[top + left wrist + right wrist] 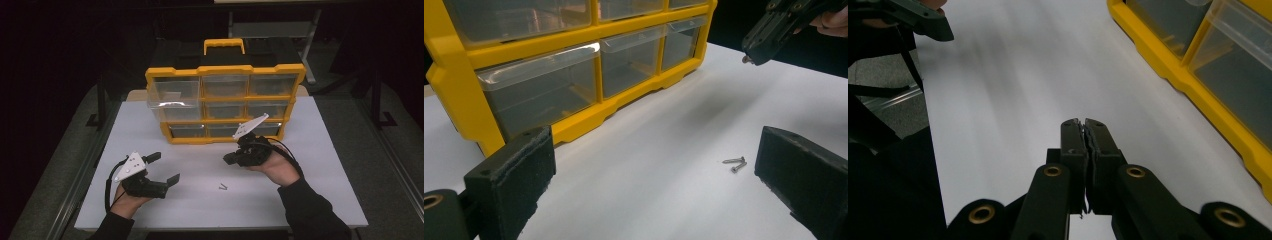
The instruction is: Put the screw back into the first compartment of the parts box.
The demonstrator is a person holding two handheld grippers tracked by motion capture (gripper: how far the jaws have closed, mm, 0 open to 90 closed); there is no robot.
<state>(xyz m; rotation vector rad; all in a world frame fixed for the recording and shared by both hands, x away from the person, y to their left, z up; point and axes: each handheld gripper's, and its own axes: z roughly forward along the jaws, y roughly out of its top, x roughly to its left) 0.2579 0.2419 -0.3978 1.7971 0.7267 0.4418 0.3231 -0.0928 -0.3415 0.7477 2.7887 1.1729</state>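
Two screws (223, 187) lie low centre on the white table (320, 200), between both tongs. Left gripper (162, 167), lower left, jaws wide apart, nothing between. Right gripper (229, 160), above-right of screws, pinched on a small screw (1083, 131).

a white surface (320, 150) stood on grey carpeted floor (380, 165); the room behind lay dark, metal frame legs (310, 55) dimly visible.

I hold the left gripper (162, 167) low over the bench (310, 195), fingers (514, 175) spread wide. My right gripper (229, 159) hovers above the bench, fingers (1073, 145) pressed together, wrist tilted down.
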